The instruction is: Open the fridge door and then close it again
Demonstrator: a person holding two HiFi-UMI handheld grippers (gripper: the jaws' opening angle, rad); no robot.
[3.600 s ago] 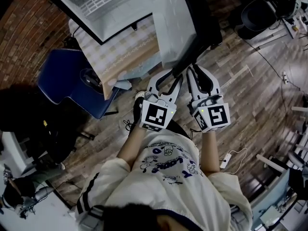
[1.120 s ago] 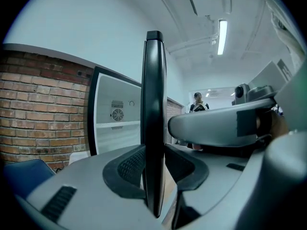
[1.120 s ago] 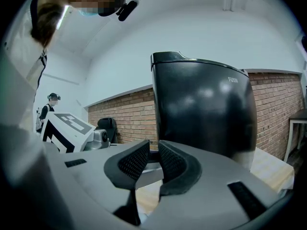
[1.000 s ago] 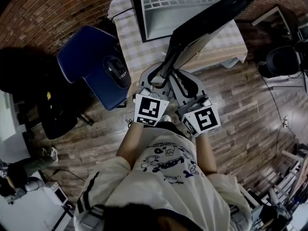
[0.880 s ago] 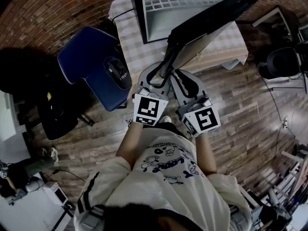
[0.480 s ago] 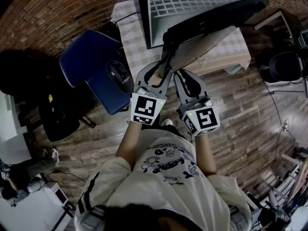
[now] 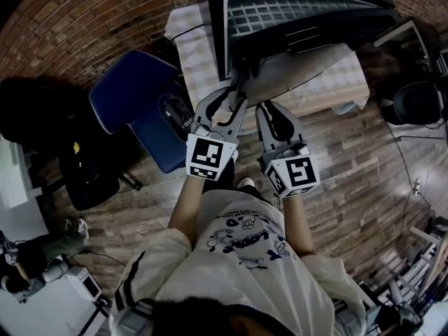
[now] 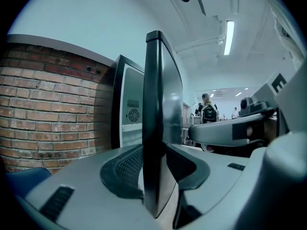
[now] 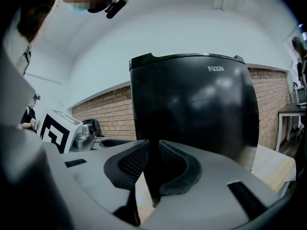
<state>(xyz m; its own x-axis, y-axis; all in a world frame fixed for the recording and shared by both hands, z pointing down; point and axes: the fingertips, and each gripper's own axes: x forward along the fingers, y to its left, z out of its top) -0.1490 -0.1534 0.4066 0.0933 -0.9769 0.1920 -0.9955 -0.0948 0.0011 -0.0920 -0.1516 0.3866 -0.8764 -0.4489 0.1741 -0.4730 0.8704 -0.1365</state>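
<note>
A small black fridge stands on a table with a checked cloth [image 7: 199, 47]. Its black door [image 7: 315, 30] is close to the body, with a strip of the white inside and a wire shelf [image 7: 294, 7] still showing. My left gripper [image 7: 238, 93] straddles the door's free edge [image 8: 154, 119]. Its jaws have just been opening, and the edge stands between them without being pinched. My right gripper [image 7: 263, 110] is beside it, fingers together, pointing at the glossy front of the door [image 9: 192, 109]. Nothing is held in it.
A blue chair [image 7: 129, 93] with a dark object on its seat stands left of the table. A brick wall [image 8: 43, 109] runs behind the fridge. A black swivel chair [image 7: 414, 102] and cables sit on the wooden floor [image 7: 364, 166] at the right.
The door has swung toward the fridge body, from wide open to a narrow gap. Both grippers moved with it toward the fridge. The left jaws have spread wider around the edge.
</note>
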